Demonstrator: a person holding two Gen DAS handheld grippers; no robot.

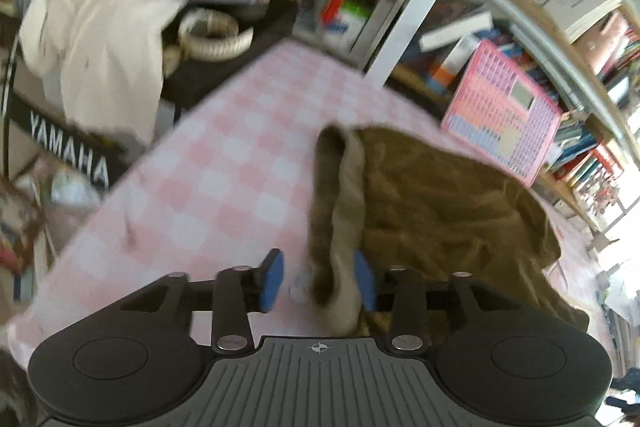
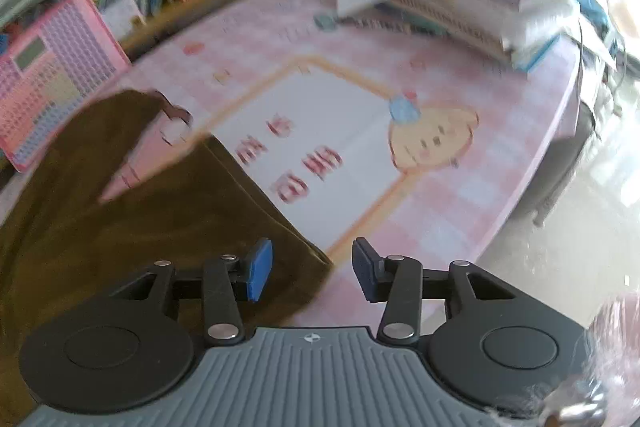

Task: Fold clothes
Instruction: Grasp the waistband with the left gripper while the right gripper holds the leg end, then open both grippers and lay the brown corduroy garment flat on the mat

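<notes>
On the checked tablecloth (image 1: 224,163), both grippers' fingers (image 1: 273,281) (image 2: 260,275) stand parted, brown garment (image 1: 440,195) unpinched.

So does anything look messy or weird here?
A bit. The brown garment lies rumpled on the pink checked tablecloth, its edge bunched between the open left claw. Nothing looks spilled or broken.

Left gripper (image 1: 319,281) angled down, blue pads (image 1: 273,279) parted, jaws apart with a fold of cloth between them, right gripper (image 2: 312,269) angled down more steeply, pads (image 2: 259,269) parted, gap between them empty
</notes>
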